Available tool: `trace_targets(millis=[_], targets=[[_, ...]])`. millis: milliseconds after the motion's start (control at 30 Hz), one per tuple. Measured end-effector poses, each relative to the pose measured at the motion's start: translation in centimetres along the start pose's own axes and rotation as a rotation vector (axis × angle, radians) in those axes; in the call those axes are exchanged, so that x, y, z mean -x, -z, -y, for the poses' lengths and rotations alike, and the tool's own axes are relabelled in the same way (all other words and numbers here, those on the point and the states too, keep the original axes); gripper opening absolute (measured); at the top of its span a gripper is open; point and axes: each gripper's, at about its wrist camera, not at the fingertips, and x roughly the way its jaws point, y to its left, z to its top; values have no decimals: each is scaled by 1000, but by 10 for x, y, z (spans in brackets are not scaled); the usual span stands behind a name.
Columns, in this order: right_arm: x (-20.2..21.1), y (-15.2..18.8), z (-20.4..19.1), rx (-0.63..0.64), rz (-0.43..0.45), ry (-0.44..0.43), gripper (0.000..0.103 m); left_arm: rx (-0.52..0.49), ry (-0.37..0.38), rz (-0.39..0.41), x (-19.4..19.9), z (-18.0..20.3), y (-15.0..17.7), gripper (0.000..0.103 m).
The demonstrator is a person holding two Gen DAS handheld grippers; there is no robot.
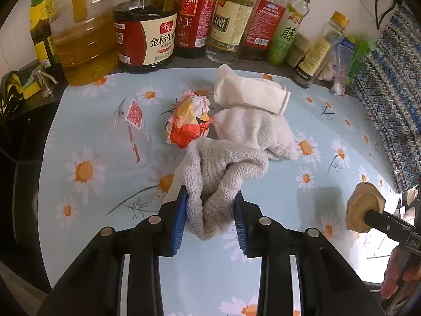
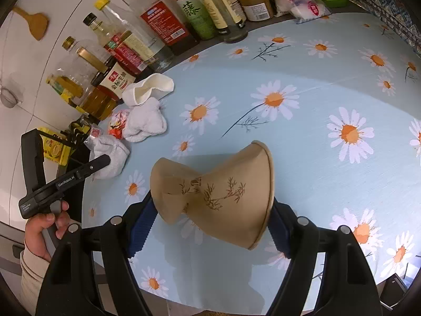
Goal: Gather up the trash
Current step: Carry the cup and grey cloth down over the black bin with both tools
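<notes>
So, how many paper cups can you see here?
2. A crushed brown cup is held in the right gripper; a white cup lies on its side near the bottles. Others may be hidden.

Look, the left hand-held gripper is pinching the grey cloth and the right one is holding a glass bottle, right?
Not quite. The right hand-held gripper holds a squashed brown paper cup, as the right wrist view shows. The left hand-held gripper does pinch the grey cloth.
</notes>
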Motion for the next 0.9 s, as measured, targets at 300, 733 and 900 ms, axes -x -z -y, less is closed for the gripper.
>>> trace_targets(millis=[300,733,900], targets=[[0,10,-10,26,-16,-13,75,-5,4,15,19,2,23,31],[-8,35,-49,117,-57,-44,75,48,30,44,57,-15,69,31],[-11,48,-68,157,-74,-56,75,68,39,59,73,-21,87,31]])
